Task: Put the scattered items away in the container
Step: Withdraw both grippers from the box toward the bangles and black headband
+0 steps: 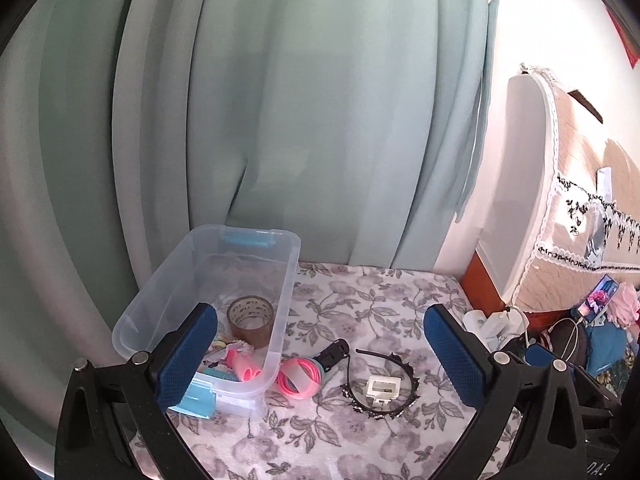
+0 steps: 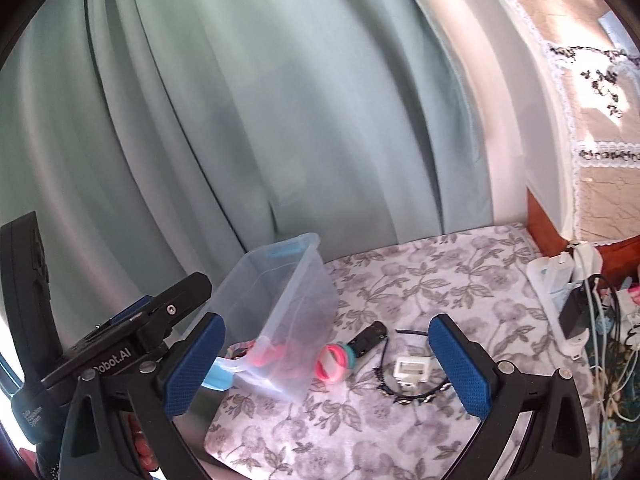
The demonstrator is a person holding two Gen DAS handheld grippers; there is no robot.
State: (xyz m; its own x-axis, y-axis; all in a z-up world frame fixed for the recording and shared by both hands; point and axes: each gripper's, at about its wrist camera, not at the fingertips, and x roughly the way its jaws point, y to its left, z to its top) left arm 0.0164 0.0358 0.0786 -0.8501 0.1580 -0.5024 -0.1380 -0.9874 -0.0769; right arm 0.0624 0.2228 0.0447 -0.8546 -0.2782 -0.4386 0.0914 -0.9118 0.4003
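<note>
A clear plastic bin with blue latches stands on the floral cloth at the left. Inside it lie a brown tape roll and small pink and pastel bits. Beside the bin on the cloth are pink and teal rings, a black clip, a black beaded headband and a small white boxy piece inside its arc. My left gripper is open and empty above them. My right gripper is open and empty too. The left gripper's body shows at the left of the right wrist view.
A green curtain hangs right behind the bin. At the right stand a white appliance under a lace cover, a power strip with chargers and cables, and a lit phone. The floral cloth ends at the right beside them.
</note>
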